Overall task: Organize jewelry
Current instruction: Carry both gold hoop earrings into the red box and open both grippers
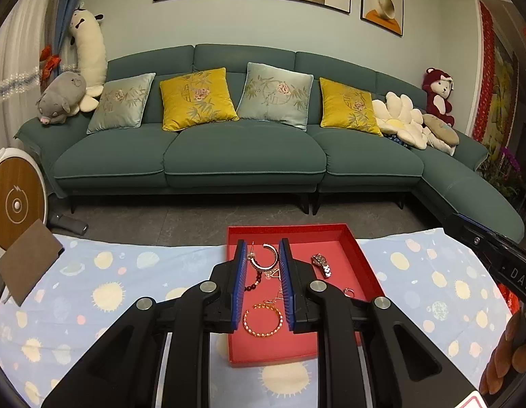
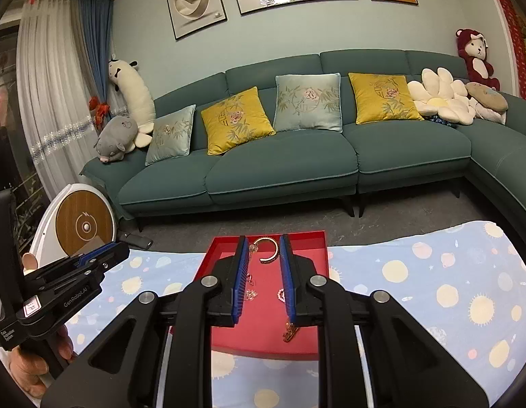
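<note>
1. In the left wrist view, the left gripper (image 1: 263, 248) sits at lower centre of the frame with its blue-lined fingers (image 1: 241, 282) parted and nothing pinched between them.
2. It hangs over a shallow red tray (image 1: 351, 248) that rests on a pale blue cloth (image 1: 103, 282) printed with suns and planets.
3. Between the fingers, toward their tips, lies a silver hoop earring (image 1: 268, 255); a dark red bead string (image 1: 255, 280) lies just below and left of it, near the left finger.
4. Lower in the gap, close to the bottom of the fingers, lies a gold beaded bracelet (image 1: 263, 319).
5. Right of the fingers, apart from them, a silver watch (image 1: 321, 264) lies on the tray floor, and a small ring (image 1: 348, 292) sits further down toward the tray's right wall.
6. In the right wrist view, the right gripper (image 2: 263, 248) is also spread apart and grips nothing, above the same tray (image 2: 215, 251).
7. The hoop (image 2: 270, 250) shows between its fingertips at centre frame; a small gold piece (image 2: 290, 333) lies by the base of the right finger.
8. The left gripper (image 2: 105, 253) appears at the left edge of this view.
</note>
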A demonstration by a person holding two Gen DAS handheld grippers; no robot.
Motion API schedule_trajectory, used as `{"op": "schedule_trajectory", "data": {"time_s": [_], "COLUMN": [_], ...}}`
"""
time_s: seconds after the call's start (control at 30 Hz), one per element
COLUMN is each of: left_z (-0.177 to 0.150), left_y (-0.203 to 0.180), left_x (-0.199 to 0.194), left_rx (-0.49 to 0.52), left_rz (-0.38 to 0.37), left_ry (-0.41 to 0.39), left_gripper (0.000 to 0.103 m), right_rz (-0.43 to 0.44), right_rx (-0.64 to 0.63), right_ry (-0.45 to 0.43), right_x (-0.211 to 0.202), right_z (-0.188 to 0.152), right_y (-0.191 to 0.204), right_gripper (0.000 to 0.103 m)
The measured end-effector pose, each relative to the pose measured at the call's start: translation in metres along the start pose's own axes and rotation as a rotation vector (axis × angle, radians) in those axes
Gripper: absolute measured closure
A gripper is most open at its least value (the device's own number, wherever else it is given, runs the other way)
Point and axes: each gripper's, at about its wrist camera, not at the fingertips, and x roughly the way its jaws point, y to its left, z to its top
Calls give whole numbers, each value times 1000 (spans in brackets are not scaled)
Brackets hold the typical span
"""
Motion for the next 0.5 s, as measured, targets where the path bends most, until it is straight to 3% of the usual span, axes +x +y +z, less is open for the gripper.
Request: {"op": "schedule_trajectory", "data": {"time_s": [0.5], "left_z": [-22], "left_y": [14], "left_x": [100], "left_rx": [-7], "left_rz": [36], "left_ry": [140], "left_gripper": [86], "right_rz": [-43], "right_rx": [0], "right_ry": [160], "right_x": [107], "right_z": [-27], "right_y": [-26], "right_gripper": [85]}}
